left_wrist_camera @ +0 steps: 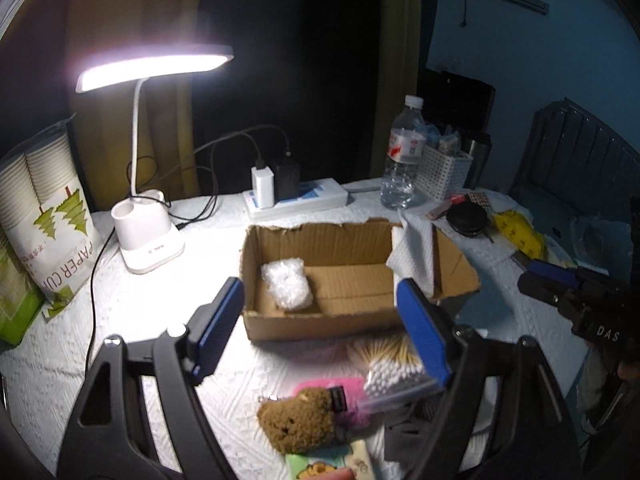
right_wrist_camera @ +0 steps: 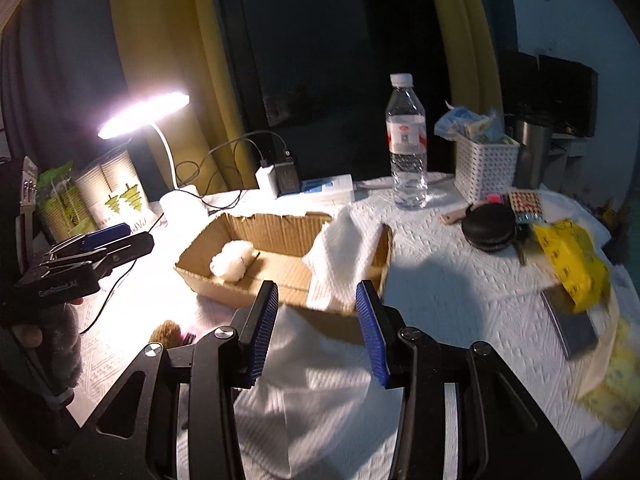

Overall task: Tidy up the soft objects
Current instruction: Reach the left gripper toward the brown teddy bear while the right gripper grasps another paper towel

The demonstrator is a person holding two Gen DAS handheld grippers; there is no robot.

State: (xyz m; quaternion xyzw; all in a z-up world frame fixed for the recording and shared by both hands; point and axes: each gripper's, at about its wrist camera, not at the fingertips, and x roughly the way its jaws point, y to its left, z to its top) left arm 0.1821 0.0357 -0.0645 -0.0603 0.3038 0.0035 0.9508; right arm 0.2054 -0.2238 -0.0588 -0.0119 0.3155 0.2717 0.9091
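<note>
The table (right_wrist_camera: 460, 304), spread with embossed white paper towel, carries an open cardboard box (left_wrist_camera: 352, 280), a lit desk lamp (left_wrist_camera: 148, 240), a power strip (left_wrist_camera: 300, 200), a water bottle (right_wrist_camera: 406, 140), a white basket (right_wrist_camera: 484, 168) and a brown plush toy (left_wrist_camera: 298, 420).

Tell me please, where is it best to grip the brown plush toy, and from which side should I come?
Probably across the brown plush toy at its rounded body, coming from above with the left hand-held gripper, which is open. It lies flat on the table, partly over a pink item, so its far end is crowded.
</note>
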